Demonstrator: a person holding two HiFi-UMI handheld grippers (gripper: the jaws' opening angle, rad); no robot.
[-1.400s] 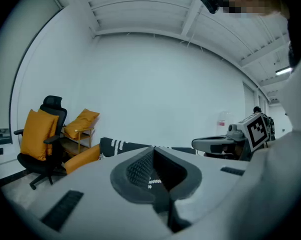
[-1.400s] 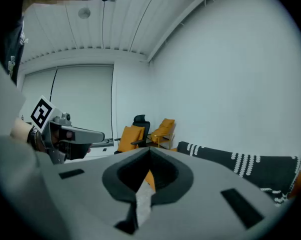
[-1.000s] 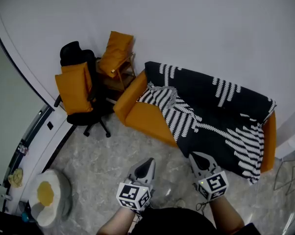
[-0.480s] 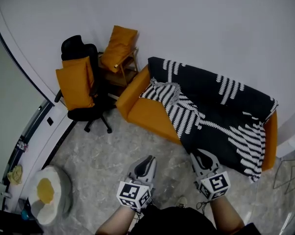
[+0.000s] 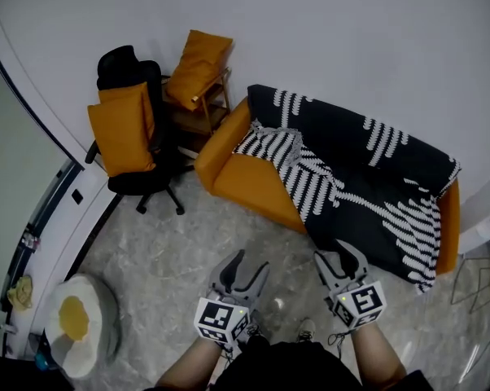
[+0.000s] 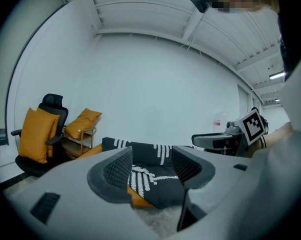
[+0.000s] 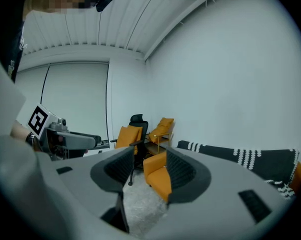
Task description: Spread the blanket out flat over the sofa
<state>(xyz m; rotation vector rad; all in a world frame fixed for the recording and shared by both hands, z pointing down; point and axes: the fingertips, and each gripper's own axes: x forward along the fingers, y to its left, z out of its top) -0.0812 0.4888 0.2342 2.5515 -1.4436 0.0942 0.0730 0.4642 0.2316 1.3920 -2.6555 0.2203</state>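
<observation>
A black blanket with white stripes (image 5: pixel 367 182) lies over the orange sofa (image 5: pixel 245 177), covering its back, seat and front; the left arm and left front stay bare, and a striped fold (image 5: pixel 273 147) bunches near that arm. The blanket (image 6: pixel 153 166) and the sofa (image 7: pixel 158 176) show between the jaws in the gripper views. My left gripper (image 5: pixel 243 269) and right gripper (image 5: pixel 343 259) hover over the floor in front of the sofa, apart from it. Both sets of jaws are opening with nothing between them.
A black office chair (image 5: pixel 135 137) with an orange cushion (image 5: pixel 119 129) stands left of the sofa. Behind it a wooden stool carries another orange cushion (image 5: pixel 198 68). A round white seat with a yellow centre (image 5: pixel 76 324) sits at the lower left. A white wall (image 5: pixel 351 39) runs behind.
Both grippers' jaws have spread from shut to open. The view has shifted slightly; the blanket and sofa lie as before.
</observation>
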